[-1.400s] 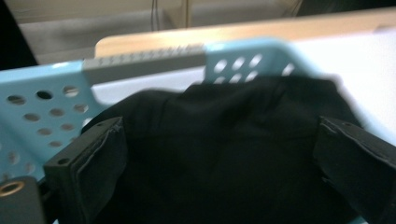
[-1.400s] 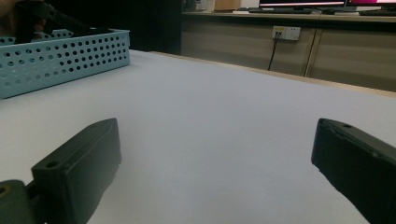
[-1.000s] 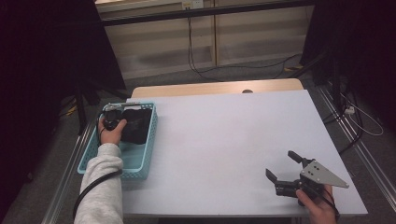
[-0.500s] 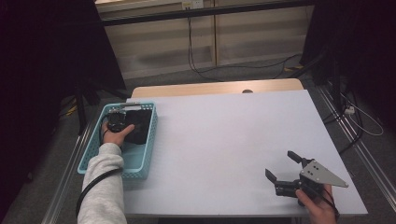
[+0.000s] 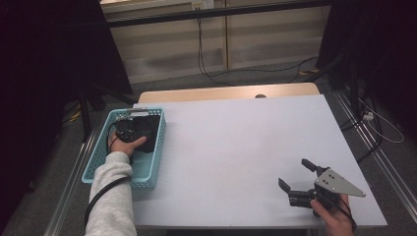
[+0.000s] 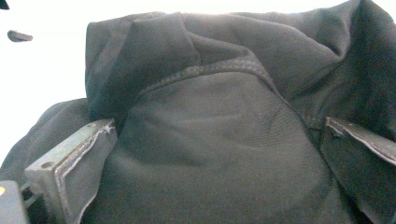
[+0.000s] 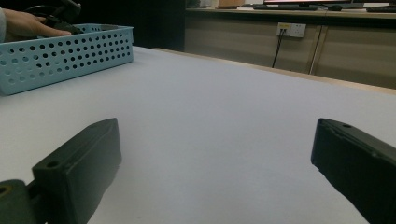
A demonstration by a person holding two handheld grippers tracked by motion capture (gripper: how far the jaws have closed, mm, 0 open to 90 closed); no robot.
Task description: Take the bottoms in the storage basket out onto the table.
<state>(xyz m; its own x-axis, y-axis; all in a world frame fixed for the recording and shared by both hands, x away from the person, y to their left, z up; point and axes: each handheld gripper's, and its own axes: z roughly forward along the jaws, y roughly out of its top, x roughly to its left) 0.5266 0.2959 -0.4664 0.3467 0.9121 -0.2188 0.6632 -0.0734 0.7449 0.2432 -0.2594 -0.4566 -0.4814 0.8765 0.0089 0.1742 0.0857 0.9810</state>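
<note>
Your left gripper (image 5: pixel 129 132) has settled deeper into the light blue perforated basket (image 5: pixel 101 162), jaws spread around a fold of the black garment (image 6: pixel 210 130) lying inside; the pinch is not yet made. Your right gripper (image 5: pixel 300 179) remains spread and idle on the white table (image 5: pixel 236 142), well apart.

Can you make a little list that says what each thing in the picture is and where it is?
Table: white top
Basket: light blue with holes, at the table's left edge
Black cloth: bunched up inside the basket
Left tool: down in the basket, jaws apart with the cloth between them
Right tool: open, low over the table's near right corner, nothing between its jaws
</note>
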